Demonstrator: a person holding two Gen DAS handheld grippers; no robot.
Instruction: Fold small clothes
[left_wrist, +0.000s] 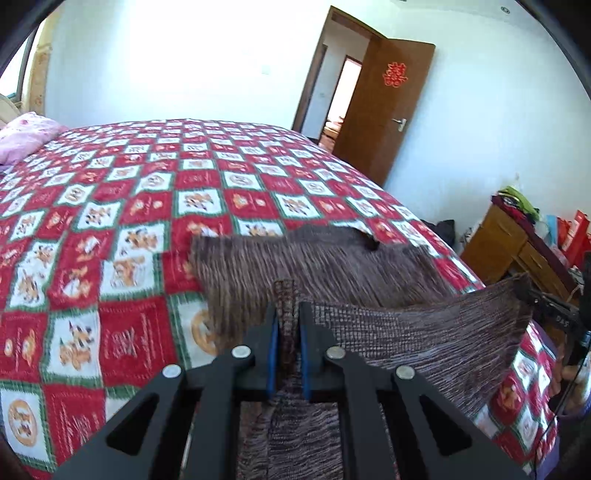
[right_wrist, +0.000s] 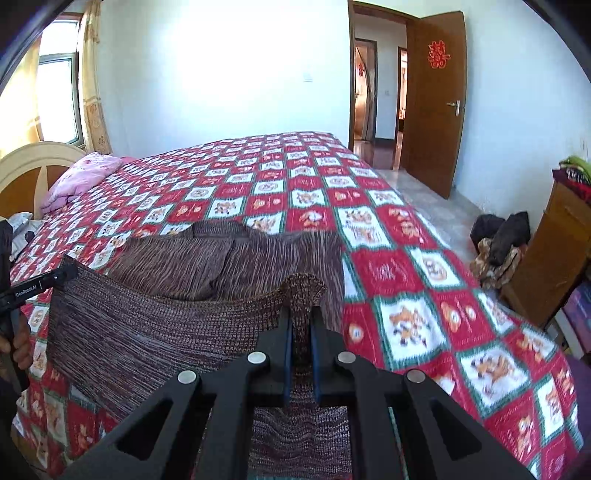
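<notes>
Nearest the lens: left gripper (left_wrist: 288, 317), blue pads pinching the near hem of the brown knit garment (left_wrist: 314, 266). Right gripper (right_wrist: 301, 325) likewise clamped on the hem's other corner. Garment's near edge is held raised between the two; the far part lies on the red checked bedspread (left_wrist: 129, 206). Step judged: lifting the near edge for a fold. Next move calls for carrying both corners forward together, level, onto the far edge. Pink pillow (right_wrist: 83, 177) well apart.
</notes>
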